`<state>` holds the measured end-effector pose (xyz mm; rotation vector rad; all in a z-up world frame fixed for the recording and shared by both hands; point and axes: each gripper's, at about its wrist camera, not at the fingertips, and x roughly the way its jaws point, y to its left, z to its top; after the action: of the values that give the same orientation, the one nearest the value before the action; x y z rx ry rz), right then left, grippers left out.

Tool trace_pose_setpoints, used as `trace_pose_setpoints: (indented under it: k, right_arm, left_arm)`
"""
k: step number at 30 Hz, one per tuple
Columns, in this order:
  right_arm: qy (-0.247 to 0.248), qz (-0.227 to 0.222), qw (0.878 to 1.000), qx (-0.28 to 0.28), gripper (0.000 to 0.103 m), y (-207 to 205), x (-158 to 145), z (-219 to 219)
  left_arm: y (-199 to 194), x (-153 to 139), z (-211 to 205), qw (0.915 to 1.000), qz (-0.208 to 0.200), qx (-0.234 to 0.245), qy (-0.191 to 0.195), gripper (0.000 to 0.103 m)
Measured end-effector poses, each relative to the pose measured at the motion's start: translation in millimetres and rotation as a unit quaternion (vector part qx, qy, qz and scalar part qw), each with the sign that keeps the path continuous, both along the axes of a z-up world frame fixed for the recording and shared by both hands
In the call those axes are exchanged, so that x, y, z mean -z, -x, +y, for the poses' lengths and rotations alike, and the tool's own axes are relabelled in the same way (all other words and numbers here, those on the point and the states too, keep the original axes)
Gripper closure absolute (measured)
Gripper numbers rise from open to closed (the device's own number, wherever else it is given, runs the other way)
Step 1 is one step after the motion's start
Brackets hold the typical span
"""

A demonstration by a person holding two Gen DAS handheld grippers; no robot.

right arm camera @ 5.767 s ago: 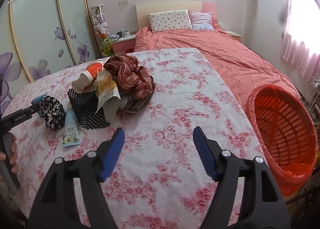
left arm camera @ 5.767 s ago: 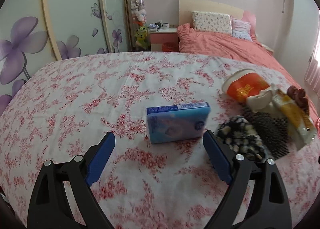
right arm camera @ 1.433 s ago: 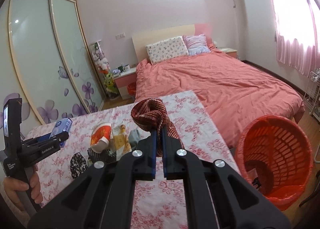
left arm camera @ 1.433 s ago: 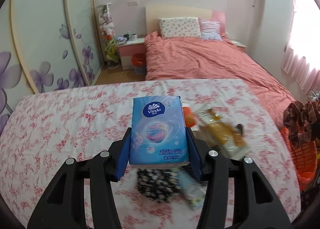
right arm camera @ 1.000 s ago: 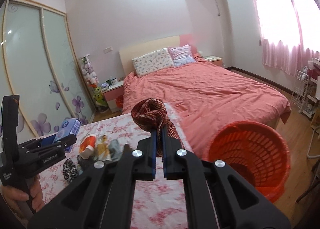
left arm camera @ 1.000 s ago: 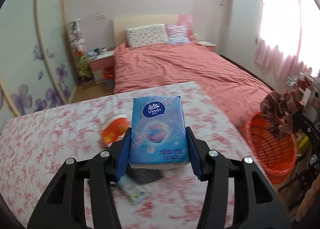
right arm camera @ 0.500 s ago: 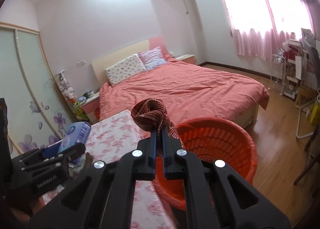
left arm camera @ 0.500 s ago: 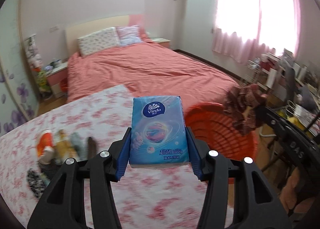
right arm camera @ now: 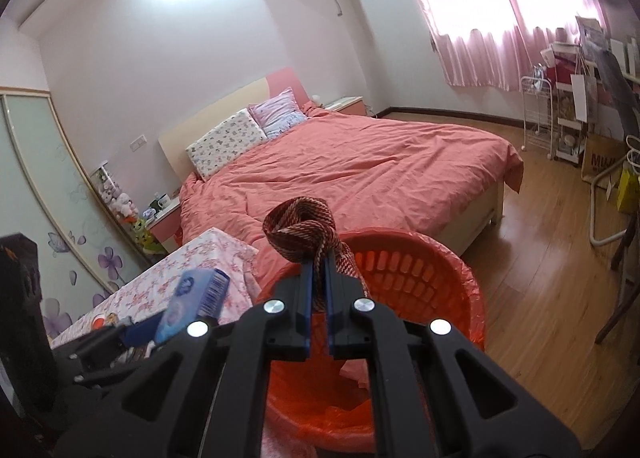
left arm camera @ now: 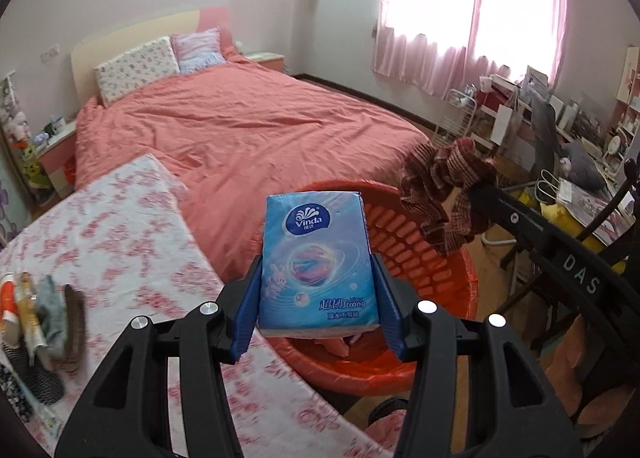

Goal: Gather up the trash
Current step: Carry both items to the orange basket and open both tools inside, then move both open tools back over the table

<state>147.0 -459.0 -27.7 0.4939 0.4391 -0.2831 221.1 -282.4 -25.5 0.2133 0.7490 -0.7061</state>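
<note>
My left gripper (left arm camera: 318, 278) is shut on a blue Vinda tissue pack (left arm camera: 316, 258), held upright over the near rim of the orange basket (left arm camera: 424, 258). My right gripper (right arm camera: 319, 270) is shut on a dark red woven cloth (right arm camera: 304, 230), whose bunched loop stands above the fingertips over the orange basket (right arm camera: 420, 278). In the left wrist view that red cloth (left arm camera: 444, 194) hangs from the right gripper's tip above the basket's far right rim. In the right wrist view the tissue pack (right arm camera: 196, 298) shows at lower left, beside the basket.
A table with a pink floral cloth (left arm camera: 120, 226) lies left of the basket, with several leftover items (left arm camera: 40, 318) at its left end. Behind is a bed with a coral cover (left arm camera: 240, 130). Cluttered shelves and a rack (left arm camera: 560, 130) stand on the right by the window.
Both grippers swung right, away from the floral table, and sank toward the orange basket. The basket now sits right under the tissue pack and the red cloth. Both grips are unchanged.
</note>
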Motion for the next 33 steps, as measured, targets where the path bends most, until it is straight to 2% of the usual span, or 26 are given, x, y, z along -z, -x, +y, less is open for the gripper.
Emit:
trace_pose_setpoints:
  k: [3,7,9,13,17,23,26,30,32,33]
  right_arm:
    - [-0.017,0.005,1.000,0.003,0.089,-9,14,-15]
    - [-0.031,0.021,0.999,0.008,0.075,-18,34,-25]
    - [-0.033,0.030,0.999,0.011,0.072,-20,41,-26]
    - [0.000,0.051,0.998,0.026,0.054,-21,50,-19]
    - [0.036,0.068,0.997,0.028,0.043,-23,51,0]
    - [0.058,0.079,0.995,0.006,0.036,-27,46,31]
    - [0.069,0.086,0.994,-0.020,0.035,-33,43,58]
    - [0.087,0.094,0.990,-0.056,0.033,-43,42,98]
    - [0.092,0.096,0.989,-0.071,0.033,-47,42,114]
    - [0.094,0.098,0.987,-0.080,0.033,-50,43,126]
  left_arm:
    - [-1,13,-14,0.9999,0.009,0.007,-0.011,0.048]
    - [-7,28,-20,0.9995,0.018,0.003,-0.028,0.032]
    - [-10,34,-17,0.9990,0.020,-0.007,-0.039,0.031]
    - [-8,37,-4,0.9975,0.017,-0.030,-0.062,0.029]
    - [-4,35,20,0.9950,-0.009,-0.059,-0.081,0.024]
    - [7,28,79,0.9890,-0.038,-0.111,-0.090,0.021]
    - [8,26,116,0.9825,-0.046,-0.152,-0.098,0.021]
    - [5,21,177,0.9709,-0.043,-0.217,-0.093,0.021]
    - [3,20,208,0.9633,-0.041,-0.250,-0.088,0.021]
    - [3,18,231,0.9563,-0.042,-0.277,-0.085,0.021]
